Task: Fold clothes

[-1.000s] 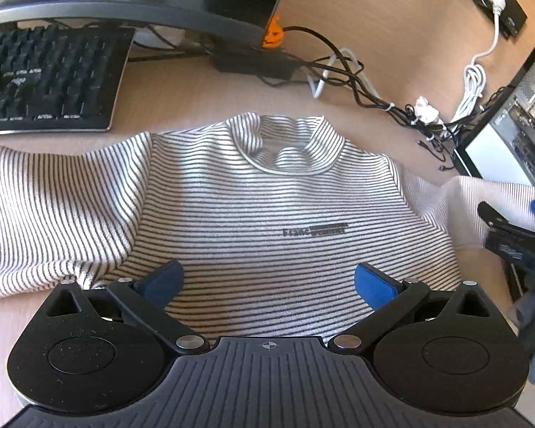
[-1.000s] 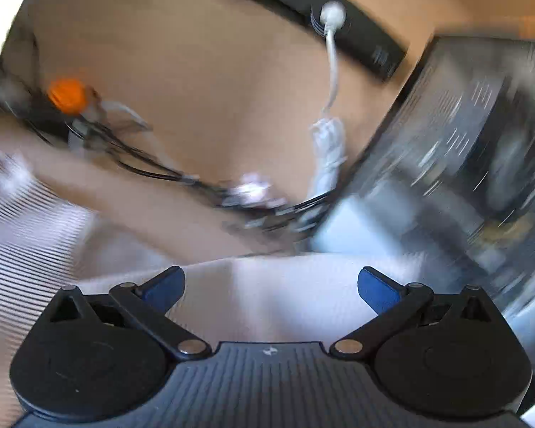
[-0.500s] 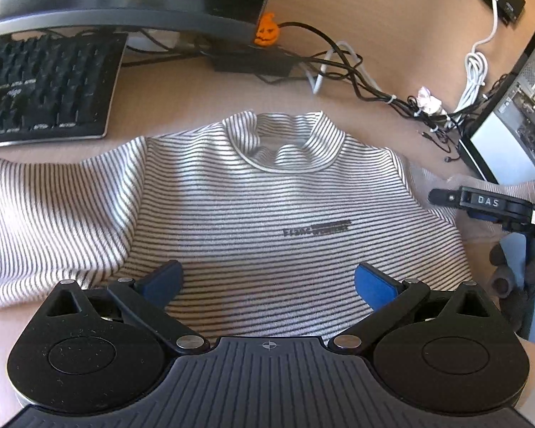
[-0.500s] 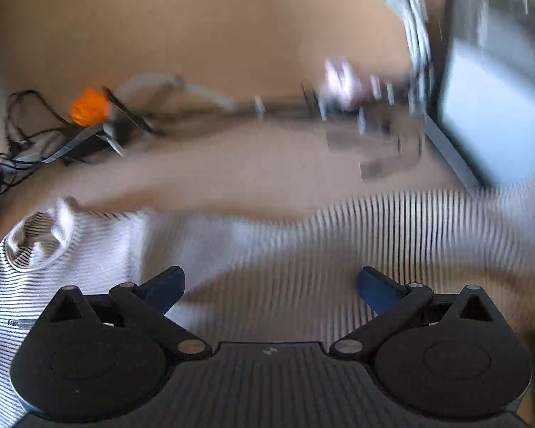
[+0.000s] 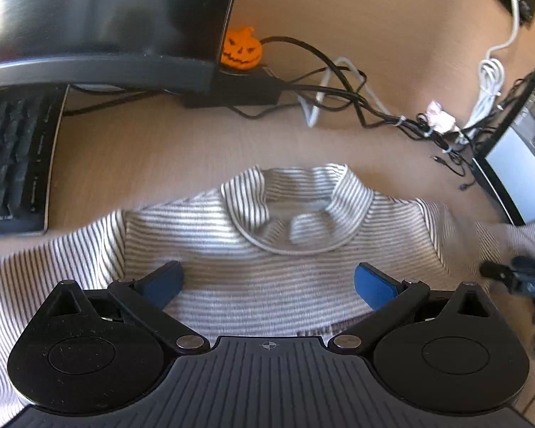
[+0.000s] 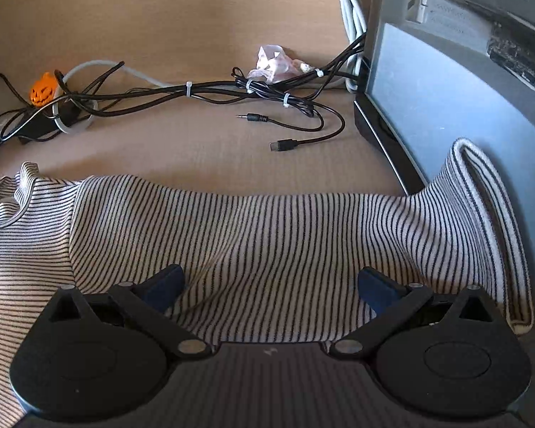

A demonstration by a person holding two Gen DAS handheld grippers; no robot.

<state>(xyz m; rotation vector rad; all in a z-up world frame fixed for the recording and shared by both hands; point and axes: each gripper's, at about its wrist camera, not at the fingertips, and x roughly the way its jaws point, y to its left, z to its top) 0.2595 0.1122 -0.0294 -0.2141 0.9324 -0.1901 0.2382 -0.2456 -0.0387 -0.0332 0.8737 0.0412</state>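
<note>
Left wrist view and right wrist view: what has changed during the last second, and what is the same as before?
The left gripper moved forward over the striped shirt, toward its collar. The right gripper swung down and now faces the right sleeve, whose cuff leans on the monitor. Both stayed open, holding nothing. The shirt stayed spread flat.

black-and-white striped shirt [image 6: 253,228], orange pumpkin [image 5: 240,49], black keyboard [image 5: 12,164]

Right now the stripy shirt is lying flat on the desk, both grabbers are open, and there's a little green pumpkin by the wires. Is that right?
Almost. The pumpkin is orange, not green, as the left wrist view shows. The rest holds: the stripy shirt lies on the desk, and the left grabber and right grabber are both open.
</note>
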